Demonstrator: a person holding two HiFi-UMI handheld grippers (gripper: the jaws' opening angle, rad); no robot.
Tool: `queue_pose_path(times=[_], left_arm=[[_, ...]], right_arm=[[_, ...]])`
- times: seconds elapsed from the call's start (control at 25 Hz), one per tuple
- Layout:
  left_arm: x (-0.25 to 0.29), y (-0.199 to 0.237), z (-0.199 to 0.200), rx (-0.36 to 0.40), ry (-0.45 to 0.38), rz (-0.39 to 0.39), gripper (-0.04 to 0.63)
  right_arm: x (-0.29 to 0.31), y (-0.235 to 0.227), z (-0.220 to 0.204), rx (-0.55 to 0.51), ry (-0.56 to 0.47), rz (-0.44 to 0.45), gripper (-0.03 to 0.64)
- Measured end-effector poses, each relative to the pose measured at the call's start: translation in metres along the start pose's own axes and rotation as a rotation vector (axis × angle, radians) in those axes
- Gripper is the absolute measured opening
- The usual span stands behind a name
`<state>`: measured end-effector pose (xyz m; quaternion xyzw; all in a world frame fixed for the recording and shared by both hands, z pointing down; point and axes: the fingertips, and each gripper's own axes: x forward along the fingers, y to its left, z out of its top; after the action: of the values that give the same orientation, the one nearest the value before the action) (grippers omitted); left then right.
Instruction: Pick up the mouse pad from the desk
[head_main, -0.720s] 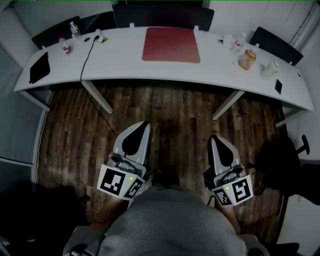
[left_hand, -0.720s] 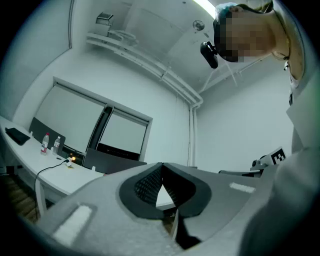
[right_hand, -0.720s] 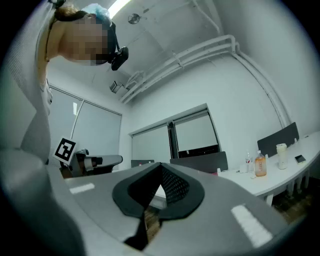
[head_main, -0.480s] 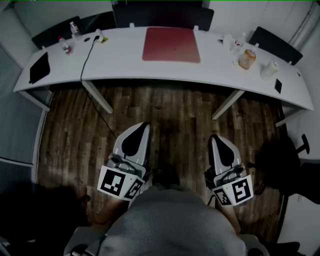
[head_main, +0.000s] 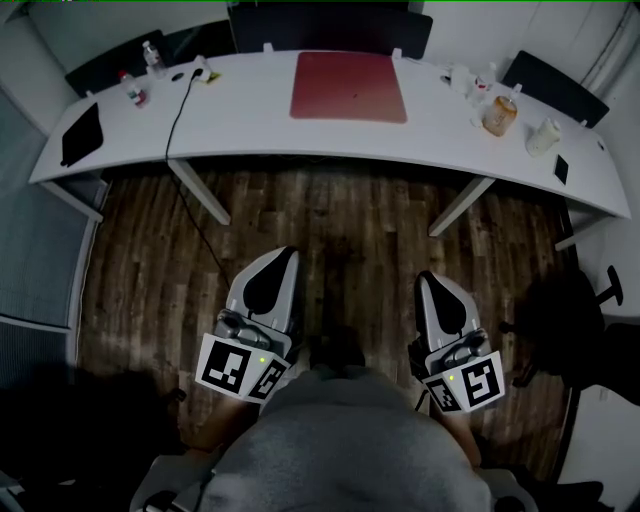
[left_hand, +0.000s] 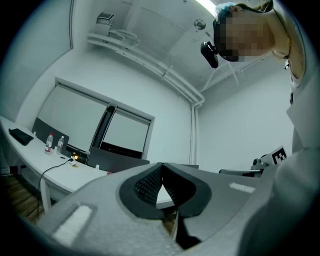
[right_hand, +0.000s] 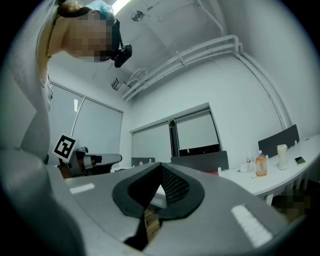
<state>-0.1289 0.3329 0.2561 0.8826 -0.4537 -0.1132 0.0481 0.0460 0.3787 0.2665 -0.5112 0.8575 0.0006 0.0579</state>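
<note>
Your containers all stand on the white desk (head_main: 250, 110). Towards its right end is a bottle (head_main: 498, 115) filled most of the way with orange liquid. A white cup (head_main: 545, 135) stands just beside it, and you cannot see into that cup from any view. At the far left corner there is a clear bottle (head_main: 152, 58), and near it a smaller bottle (head_main: 131, 92); both are too small to show what they hold.

The red mouse pad (head_main: 349, 87) lies flat on the desk near the middle of its far edge, well apart from both of your grippers.

You hold the left gripper (head_main: 285, 250) and the right gripper (head_main: 428, 275) low over the wooden floor (head_main: 330, 220), close to your body and pointing towards the desk. Each has its jaws pressed together with nothing between them, as both gripper views show.

Compared with the earlier frame, the desk and everything on it now sit slightly further right in the head view. Your grippers have stayed where they were, with their jaws closed as before.
</note>
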Motion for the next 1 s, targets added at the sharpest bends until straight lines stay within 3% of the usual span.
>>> queue_pose_path(times=[0.6,1.0], left_arm=[[-0.014,0.029,-0.005,-0.024,0.007,-0.017,-0.003],[-0.014,0.035,-0.015,-0.033,0.037,-0.038,-0.002]], right_arm=[[0.011,0.016,-0.01,0.031,-0.03,-0.056,0.0],[0.008,0.022,-0.02,0.011,0.011,-0.092,0.0]])
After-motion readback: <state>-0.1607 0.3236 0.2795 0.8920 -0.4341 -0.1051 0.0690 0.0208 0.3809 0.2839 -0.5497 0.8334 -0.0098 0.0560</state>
